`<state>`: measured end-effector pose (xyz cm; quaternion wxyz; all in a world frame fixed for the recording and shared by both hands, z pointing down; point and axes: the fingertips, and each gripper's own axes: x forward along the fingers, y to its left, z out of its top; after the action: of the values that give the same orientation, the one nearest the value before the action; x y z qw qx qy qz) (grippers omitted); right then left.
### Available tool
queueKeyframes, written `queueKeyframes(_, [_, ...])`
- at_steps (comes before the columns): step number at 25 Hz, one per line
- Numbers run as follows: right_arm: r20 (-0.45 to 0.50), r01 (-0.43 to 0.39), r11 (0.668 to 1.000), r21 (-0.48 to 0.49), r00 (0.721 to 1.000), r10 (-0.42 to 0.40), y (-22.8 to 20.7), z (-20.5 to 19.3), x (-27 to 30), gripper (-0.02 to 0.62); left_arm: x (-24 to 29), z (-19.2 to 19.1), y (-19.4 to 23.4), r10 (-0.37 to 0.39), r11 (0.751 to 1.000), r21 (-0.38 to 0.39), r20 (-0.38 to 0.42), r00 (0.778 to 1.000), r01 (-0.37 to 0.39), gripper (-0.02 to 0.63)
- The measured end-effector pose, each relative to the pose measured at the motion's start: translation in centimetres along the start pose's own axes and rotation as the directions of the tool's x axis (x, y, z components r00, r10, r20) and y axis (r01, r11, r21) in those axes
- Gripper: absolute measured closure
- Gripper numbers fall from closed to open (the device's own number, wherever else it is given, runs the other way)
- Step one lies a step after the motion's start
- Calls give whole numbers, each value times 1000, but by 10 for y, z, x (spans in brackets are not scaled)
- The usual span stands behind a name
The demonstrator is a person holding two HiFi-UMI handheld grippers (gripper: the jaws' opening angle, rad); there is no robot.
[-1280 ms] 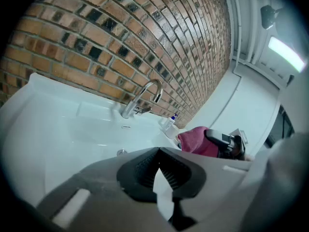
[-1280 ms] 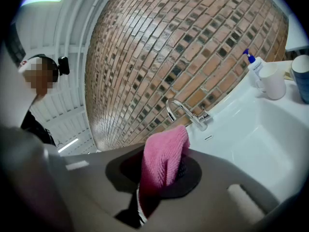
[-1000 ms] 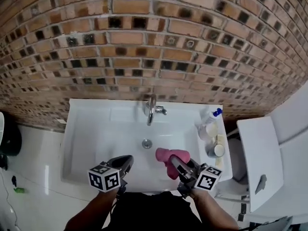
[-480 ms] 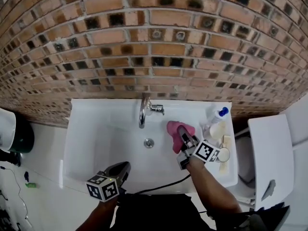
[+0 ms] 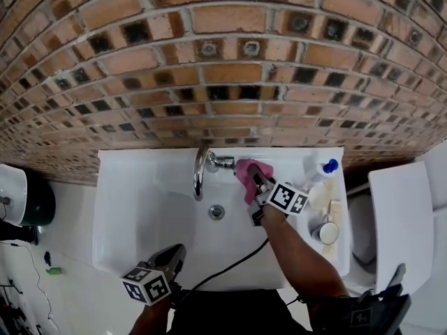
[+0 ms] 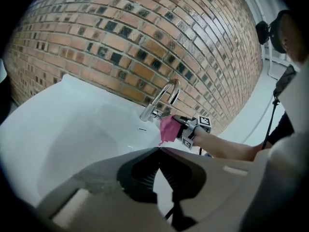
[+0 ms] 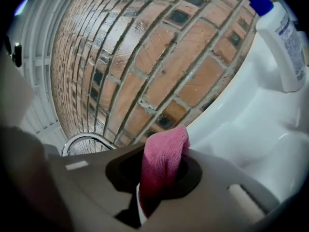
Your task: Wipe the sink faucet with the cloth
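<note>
A chrome faucet point(image 5: 201, 167) curves over the white sink point(image 5: 133, 208) against the brick wall; it also shows in the left gripper view as faucet point(image 6: 161, 99) and in the right gripper view as faucet point(image 7: 84, 140). My right gripper point(image 5: 253, 182) is shut on a pink cloth point(image 5: 246, 172), held just right of the faucet's base by its handle. The cloth point(image 7: 161, 162) sticks up between the jaws. The cloth point(image 6: 168, 128) is visible from the left side too. My left gripper point(image 5: 171, 258) hangs at the sink's front edge, jaws closed, holding nothing.
A white bottle with a blue cap point(image 5: 323, 169) and several small items point(image 5: 327, 215) stand on the sink's right ledge. The drain point(image 5: 216, 211) lies mid-basin. A white toilet point(image 5: 401, 218) is at the right, a dark bin point(image 5: 31, 201) at the left.
My right gripper has carried the pink cloth from the front of the basin up and back to the faucet's base. The left gripper has stayed low at the front edge.
</note>
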<state>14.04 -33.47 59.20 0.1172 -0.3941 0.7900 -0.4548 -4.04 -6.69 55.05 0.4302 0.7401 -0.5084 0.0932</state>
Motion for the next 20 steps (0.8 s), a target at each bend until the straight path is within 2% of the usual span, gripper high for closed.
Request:
queueKeyframes(5, [-28, -3, 1000, 13, 1000, 3, -5, -3, 31, 540, 0, 0, 9, 24, 1000, -15, -19, 1000, -24, 601])
queueKeyframes(11, [-56, -38, 995, 97, 997, 43, 6, -11, 52, 540, 2, -2, 14, 22, 1000, -19, -42, 999, -23, 602])
queueKeyframes(15, [-51, -31, 989, 144, 998, 39, 9, -12, 51, 540, 4, -3, 14, 9, 1000, -26, -46, 999, -10, 601])
queueKeyframes(20, [-41, -40, 993, 115, 998, 45, 27, -11, 39, 540, 6, 1, 11, -19, 1000, -12, -40, 999, 19, 601])
